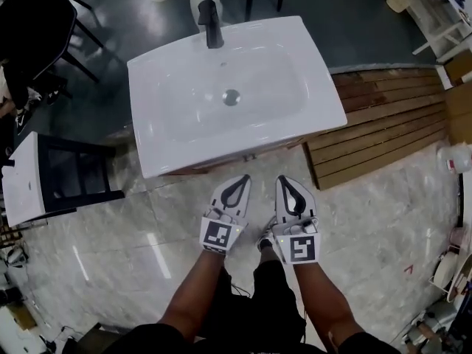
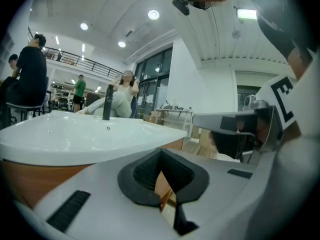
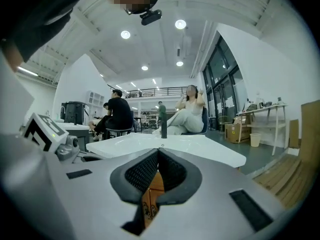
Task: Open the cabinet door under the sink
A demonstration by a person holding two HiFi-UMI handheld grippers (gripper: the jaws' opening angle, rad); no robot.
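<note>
Cabinet (image 1: pixel 254 153) sits under sink (image 1: pixel 184 57); only a wood strip shows, door face and handle hidden. Left gripper (image 1: pixel 237 186) and right gripper (image 1: pixel 289 186) near it, jaws together, empty. Door probably rigid, hinged, light-swinging; grip handle or free edge.

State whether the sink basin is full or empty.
Empty: the basin is bare white around its open drain; nothing runs from the faucet.
</note>
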